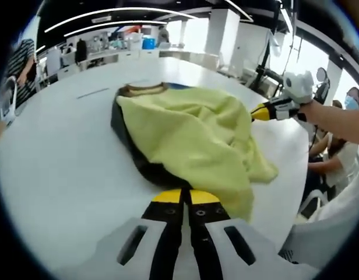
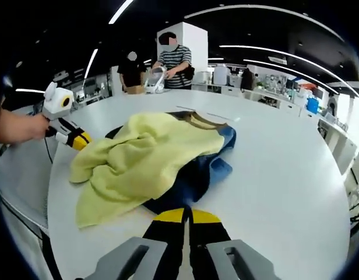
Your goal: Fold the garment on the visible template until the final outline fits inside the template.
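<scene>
A jacket lies crumpled on the round white table (image 1: pixel 63 163). Its yellow-green lining (image 1: pixel 191 131) faces up over the dark outer cloth (image 1: pixel 124 131), with a brown collar (image 1: pixel 143 88) at the far end. In the right gripper view the same lining (image 2: pixel 138 160) covers dark and blue cloth (image 2: pixel 217 160). My left gripper (image 1: pixel 185 196) is shut, its yellow tips at the garment's near edge with no cloth between them. It appears again as the left gripper (image 2: pixel 83 142), held by a hand just off the cloth. My right gripper (image 2: pixel 185 216) is shut too; it comes in as the right gripper (image 1: pixel 255 112) beside the garment's edge.
A thin dark line (image 1: pixel 93 92) marks the tabletop beyond the jacket. The table rim (image 2: pixel 48 192) curves close to the garment. Two people (image 2: pixel 171 61) stand at the far side, another sits at the table's edge (image 1: pixel 337 157). Desks and equipment fill the background.
</scene>
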